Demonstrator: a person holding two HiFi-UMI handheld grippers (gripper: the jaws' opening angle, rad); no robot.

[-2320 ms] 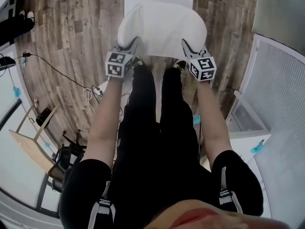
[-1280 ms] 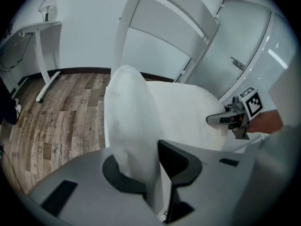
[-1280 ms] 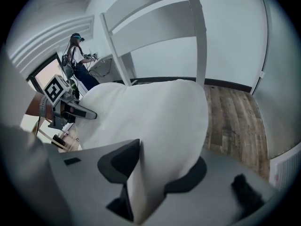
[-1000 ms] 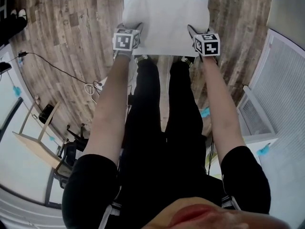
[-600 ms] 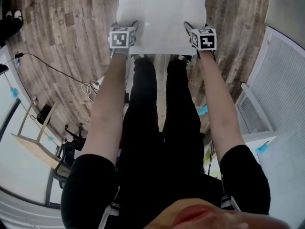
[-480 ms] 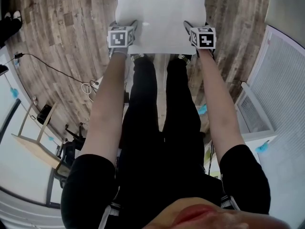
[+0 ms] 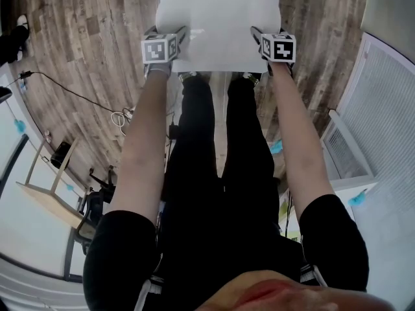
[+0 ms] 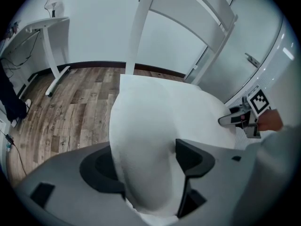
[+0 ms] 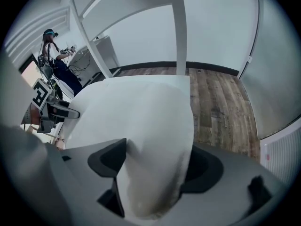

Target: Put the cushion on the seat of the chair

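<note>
Locate the cushion (image 7: 220,18) at 12 o'clock in the head view, flat on the seat of the chair (image 8: 137,32). Note open wood floor (image 7: 97,37) at 9 and 3 o'clock of it. Treat its far edge as cut off by the frame. Find its near corners between the jaws of left gripper (image 7: 166,32) and right gripper (image 7: 268,34), spread wide, just opened, not pinching.

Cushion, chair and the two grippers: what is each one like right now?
cushion: lying flat on the chair seat, with its near corners between the gripper jaws.
chair: standing upright, seat covered by the cushion.
left gripper: open; its jaws have just been opening, with a cushion corner between them.
right gripper: open; its jaws have just been opening, with the other near corner between them.
</note>
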